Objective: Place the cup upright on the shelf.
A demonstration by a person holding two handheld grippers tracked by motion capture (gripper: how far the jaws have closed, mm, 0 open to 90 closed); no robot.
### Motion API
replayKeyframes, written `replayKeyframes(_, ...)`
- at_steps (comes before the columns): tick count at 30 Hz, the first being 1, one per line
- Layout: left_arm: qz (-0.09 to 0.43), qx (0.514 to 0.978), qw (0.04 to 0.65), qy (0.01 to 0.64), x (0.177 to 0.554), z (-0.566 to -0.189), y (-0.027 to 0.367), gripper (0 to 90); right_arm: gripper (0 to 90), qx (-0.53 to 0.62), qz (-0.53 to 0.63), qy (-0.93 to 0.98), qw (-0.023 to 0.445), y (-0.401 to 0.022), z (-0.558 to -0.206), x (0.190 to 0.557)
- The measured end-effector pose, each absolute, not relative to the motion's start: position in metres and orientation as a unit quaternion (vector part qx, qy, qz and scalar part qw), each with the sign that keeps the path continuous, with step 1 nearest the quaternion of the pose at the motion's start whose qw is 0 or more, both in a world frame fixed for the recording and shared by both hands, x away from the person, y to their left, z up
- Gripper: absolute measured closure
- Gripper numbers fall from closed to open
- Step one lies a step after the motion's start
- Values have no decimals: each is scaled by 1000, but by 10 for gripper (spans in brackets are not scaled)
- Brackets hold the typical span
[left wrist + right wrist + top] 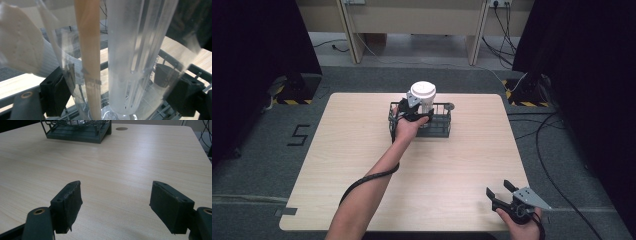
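A clear plastic cup [422, 97] with a white lid stands in a black wire basket [441, 129] at the table's far middle. My left gripper [414, 114] is shut on the cup [135, 62], one jaw pressed against each side. Through the cup's wall I see a tan stick [88, 50], a clear tube [130, 37] and a white paper napkin [20, 50]. My right gripper [501, 191] rests low over the table's near right corner. It is open [116, 205] with bare wood between its jaws. The basket [77, 130] lies far ahead of it.
The light wooden table [362, 165] has a round cable hole [121, 128] just right of the basket. Black curtains hang on both sides, and cables [557, 165] trail across the grey floor at the right.
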State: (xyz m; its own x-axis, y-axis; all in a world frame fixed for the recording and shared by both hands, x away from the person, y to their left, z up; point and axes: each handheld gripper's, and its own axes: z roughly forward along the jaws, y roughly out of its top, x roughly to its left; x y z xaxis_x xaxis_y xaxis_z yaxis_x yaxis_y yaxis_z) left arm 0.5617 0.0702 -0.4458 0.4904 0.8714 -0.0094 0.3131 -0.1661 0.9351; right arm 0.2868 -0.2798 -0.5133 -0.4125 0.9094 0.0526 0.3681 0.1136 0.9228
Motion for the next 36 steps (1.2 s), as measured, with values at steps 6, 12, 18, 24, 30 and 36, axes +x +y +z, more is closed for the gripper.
replayKeyframes(6, 281, 714, 486, 418, 561, -446, 73, 148, 258, 462, 479, 691, 282, -280, -513, 287)
replayKeyframes(12, 284, 714, 487, 416, 557, -444, 72, 145, 256, 462, 479, 691, 283, -280, -513, 287)
replayKeyframes(18, 291, 712, 483, 417, 551, -439, 73, 145, 256, 463, 477, 693, 280, -279, -513, 287)
replayKeyframes(24, 297, 710, 488, 412, 541, -434, 80, 146, 256, 463, 476, 694, 279, -279, -513, 287)
replayKeyframes(30, 300, 708, 489, 411, 531, -431, 86, 145, 256, 463, 474, 695, 280, -279, -513, 287)
replayKeyframes(36, 296, 706, 495, 411, 520, -431, 94, 146, 257, 463, 473, 695, 281, -279, -513, 287)
